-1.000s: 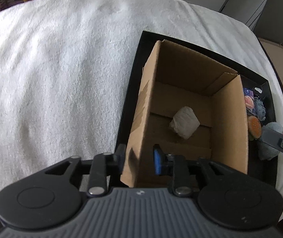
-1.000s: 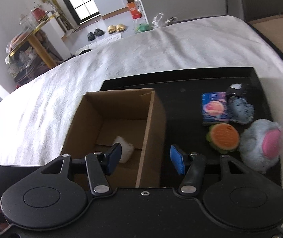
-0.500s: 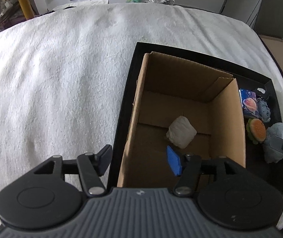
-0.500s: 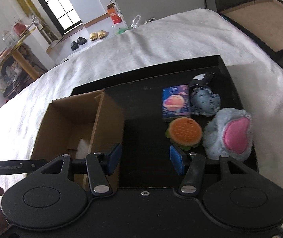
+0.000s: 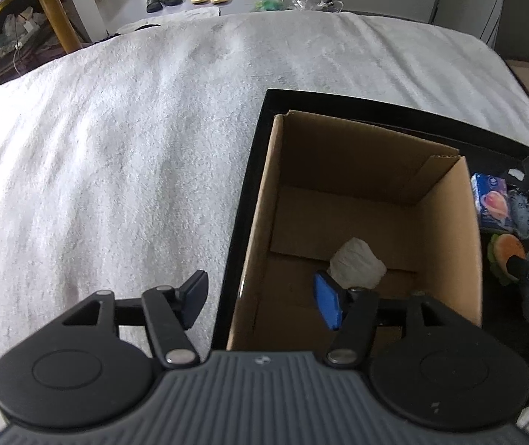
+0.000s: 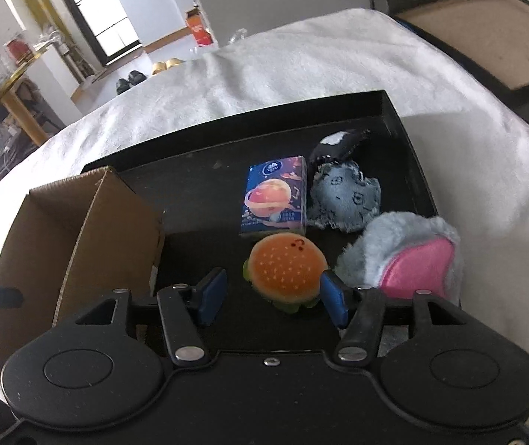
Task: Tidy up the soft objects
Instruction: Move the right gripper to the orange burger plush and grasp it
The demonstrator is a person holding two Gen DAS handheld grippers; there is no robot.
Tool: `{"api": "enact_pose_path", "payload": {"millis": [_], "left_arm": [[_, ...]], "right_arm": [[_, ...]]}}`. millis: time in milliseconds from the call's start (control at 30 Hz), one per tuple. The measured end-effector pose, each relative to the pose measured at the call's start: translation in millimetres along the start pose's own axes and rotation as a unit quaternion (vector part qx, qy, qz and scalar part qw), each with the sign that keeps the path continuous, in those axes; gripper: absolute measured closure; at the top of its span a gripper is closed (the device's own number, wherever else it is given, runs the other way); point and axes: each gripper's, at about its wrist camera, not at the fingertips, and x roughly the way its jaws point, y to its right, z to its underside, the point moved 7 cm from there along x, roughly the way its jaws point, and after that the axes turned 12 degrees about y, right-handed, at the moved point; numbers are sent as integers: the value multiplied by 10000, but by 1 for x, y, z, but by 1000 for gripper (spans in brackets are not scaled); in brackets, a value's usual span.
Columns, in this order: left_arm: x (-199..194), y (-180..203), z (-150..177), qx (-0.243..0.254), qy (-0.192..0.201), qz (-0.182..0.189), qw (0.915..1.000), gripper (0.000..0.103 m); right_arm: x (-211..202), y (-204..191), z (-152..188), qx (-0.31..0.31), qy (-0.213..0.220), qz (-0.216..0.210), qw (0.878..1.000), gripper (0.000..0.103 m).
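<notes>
White blanket (image 5: 116,170) underneath; both tools spread, right tool (image 6: 271,294) flanking burger plush (image 6: 285,269); left tool (image 5: 262,300) empty.

The cardboard box (image 5: 368,200) is plain brown corrugated board, matt, with raw cut edges. Inside it lies a white wad (image 5: 357,264) of crumpled, cloth-like stuff. The box stands in a black tray (image 6: 405,141) with a smooth, faintly sheeny finish, which rests on a white, nubbly terry-like cloth (image 5: 134,148). Right of the box, the burger plush (image 6: 286,264) has a soft, short-napped fabric skin; the tissue pack (image 6: 275,196) beyond it is glossy printed film. The grey plush (image 6: 346,196) looks felted and frayed; the blue plush (image 6: 405,252) is long-furred with a smooth pink panel.
</notes>
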Motion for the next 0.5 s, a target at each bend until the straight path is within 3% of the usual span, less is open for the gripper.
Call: {"api": "enact_pose_path", "payload": {"millis": [267,500], "left_arm": [[10,4,-4,105,-62,-271,9996,42],[14,14,-5,227,-91,-351,9991,42]], "right_arm": [[8,-11,1,-751,311,153,9966,30],[18,-17,3,-1267,482,292,9903,30]]}}
